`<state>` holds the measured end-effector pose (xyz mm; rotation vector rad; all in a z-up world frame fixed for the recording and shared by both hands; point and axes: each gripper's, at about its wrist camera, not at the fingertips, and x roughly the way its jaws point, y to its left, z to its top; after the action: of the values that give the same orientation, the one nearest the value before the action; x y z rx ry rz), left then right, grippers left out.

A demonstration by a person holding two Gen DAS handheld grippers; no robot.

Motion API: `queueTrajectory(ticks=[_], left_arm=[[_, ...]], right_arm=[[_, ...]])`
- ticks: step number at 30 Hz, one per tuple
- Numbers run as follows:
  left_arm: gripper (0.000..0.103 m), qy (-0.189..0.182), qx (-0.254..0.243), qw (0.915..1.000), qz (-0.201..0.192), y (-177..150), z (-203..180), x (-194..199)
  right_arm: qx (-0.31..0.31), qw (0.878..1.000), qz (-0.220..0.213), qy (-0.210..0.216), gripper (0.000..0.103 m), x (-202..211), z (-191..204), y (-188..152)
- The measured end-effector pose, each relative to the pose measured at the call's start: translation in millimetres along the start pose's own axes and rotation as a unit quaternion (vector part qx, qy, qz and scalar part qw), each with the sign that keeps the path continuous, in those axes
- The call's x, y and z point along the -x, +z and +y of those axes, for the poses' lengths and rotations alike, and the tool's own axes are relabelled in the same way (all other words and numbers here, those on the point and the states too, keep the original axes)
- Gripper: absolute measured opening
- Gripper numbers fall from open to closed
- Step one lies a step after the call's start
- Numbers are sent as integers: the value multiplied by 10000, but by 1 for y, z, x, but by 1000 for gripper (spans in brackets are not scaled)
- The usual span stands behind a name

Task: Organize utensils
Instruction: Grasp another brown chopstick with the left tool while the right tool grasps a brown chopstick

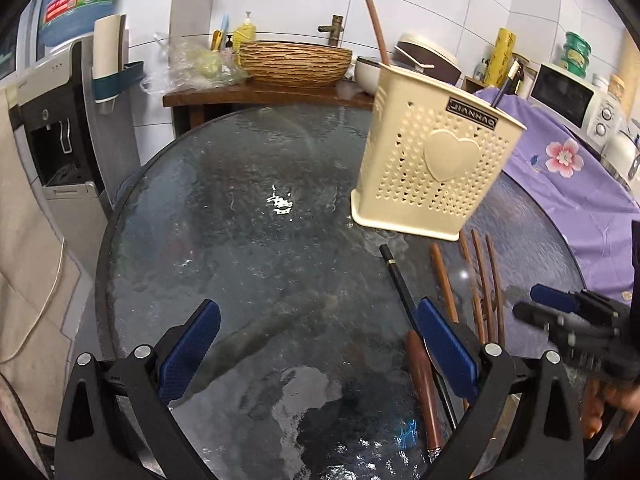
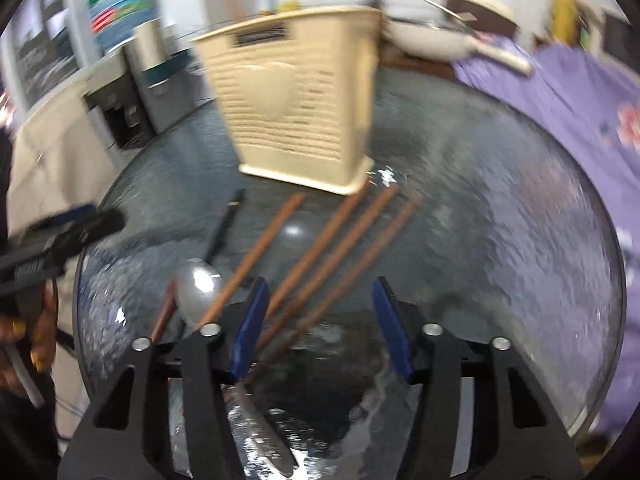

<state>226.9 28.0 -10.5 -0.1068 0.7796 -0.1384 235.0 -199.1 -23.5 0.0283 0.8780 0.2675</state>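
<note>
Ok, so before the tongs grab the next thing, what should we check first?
1. Cream holder standing upright on the glass table: ok.
2. Room left in the holder: cannot tell, though two sticks already poke out of the top.
3. Right tongs open over the brown chopsticks, nothing gripped: ok.
4. Only one chopstick lined up between them: not ok, two or three run under the gap.
5. Left tongs wide open and empty: ok.
6. Black chopstick and spoon within easy reach of the left tongs: ok, both lie close beside them.
</note>
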Motion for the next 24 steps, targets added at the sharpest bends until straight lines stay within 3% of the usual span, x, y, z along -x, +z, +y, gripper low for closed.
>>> queueTrajectory(ticks=[3, 8, 14, 24], left_arm=[[93, -52, -25, 10000, 20, 0, -5, -3], [72, -68, -48, 9997, 234, 8, -12, -17], [51, -300, -50, 9983, 495, 19, -25, -34], [49, -471, -599, 9948, 671, 42, -74, -56]], right_arm=[[-265, 9995, 132, -128, 41, -8, -13, 9], [-636, 9976, 239, -126, 29, -20, -29, 20], [-780, 9960, 362, -254, 23, -39, -32, 47], [-1051, 9905, 701, -544, 19, -73, -42, 71]])
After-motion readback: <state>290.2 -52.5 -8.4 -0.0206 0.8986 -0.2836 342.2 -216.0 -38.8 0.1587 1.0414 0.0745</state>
